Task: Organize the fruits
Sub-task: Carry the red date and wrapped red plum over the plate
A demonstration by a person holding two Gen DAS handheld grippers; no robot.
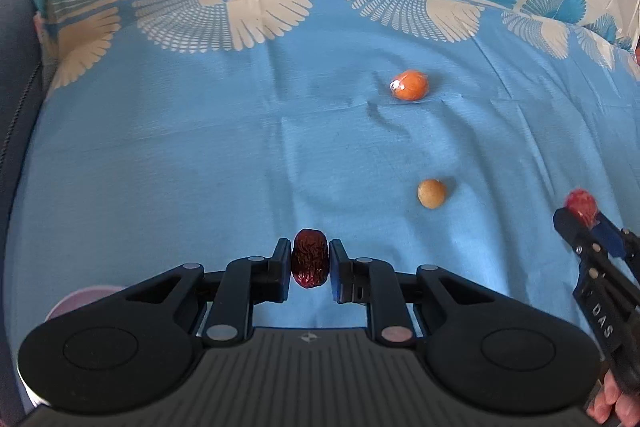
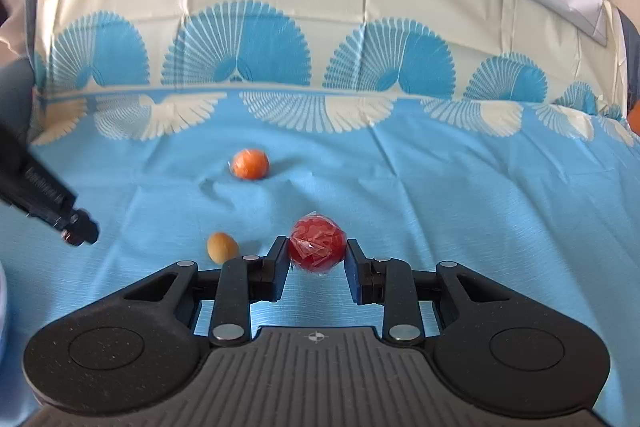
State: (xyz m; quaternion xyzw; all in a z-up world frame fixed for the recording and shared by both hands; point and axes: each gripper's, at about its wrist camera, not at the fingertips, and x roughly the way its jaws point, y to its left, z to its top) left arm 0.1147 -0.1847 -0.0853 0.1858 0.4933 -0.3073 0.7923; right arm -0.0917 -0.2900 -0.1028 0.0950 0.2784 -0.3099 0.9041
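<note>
My left gripper (image 1: 310, 263) is shut on a wrinkled dark red date (image 1: 310, 261) and holds it above the blue cloth. My right gripper (image 2: 317, 251) is shut on a red fruit wrapped in clear film (image 2: 317, 245); it also shows at the right edge of the left wrist view (image 1: 582, 206). An orange fruit in film (image 1: 409, 85) (image 2: 250, 164) lies on the cloth further back. A small tan round fruit (image 1: 431, 193) (image 2: 222, 247) lies nearer, between the two grippers.
The blue cloth with a fan pattern (image 1: 200, 147) covers the whole surface and rises at the back. A pale pink bowl rim (image 1: 80, 301) shows low left behind my left gripper. Another orange object (image 2: 635, 119) peeks in at the far right edge.
</note>
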